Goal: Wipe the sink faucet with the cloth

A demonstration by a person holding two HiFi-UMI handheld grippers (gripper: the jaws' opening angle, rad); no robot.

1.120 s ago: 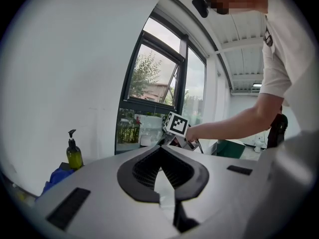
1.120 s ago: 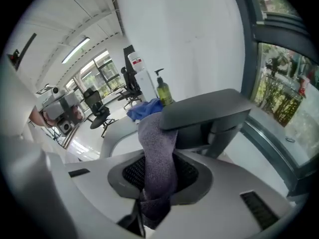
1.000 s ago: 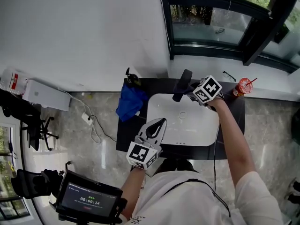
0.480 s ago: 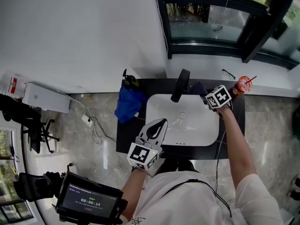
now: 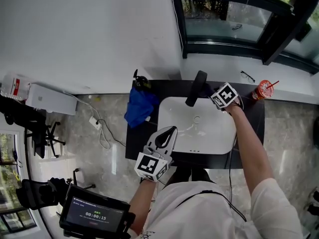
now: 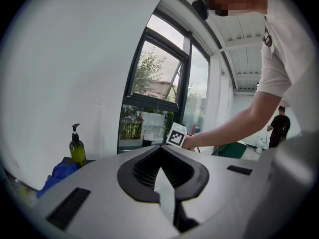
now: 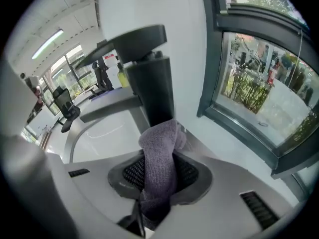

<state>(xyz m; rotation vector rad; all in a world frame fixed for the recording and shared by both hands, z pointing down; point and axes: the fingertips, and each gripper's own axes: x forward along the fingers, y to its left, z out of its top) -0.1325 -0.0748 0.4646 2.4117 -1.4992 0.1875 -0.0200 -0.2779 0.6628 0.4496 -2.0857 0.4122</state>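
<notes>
Black counter (image 5: 135, 139) under a window (image 5: 224, 19), white sink (image 5: 169, 109) sunk in it, dark faucet (image 5: 195, 89) at the far rim. Right gripper (image 7: 158, 177) tipped down just right of the faucet, probably to wipe its column (contact hard to call). Jaws half closed, clamped on the purple cloth (image 7: 160, 144). Left gripper (image 5: 171, 129) parked at the near rim, jaws together, empty, out of the way.

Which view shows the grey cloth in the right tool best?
The right gripper view: the grey cloth fills its middle, clamped in the right tool, just in front of the black faucet. The head view shows only that tool's marker cube there; the left gripper view shows no grey cloth.
</notes>
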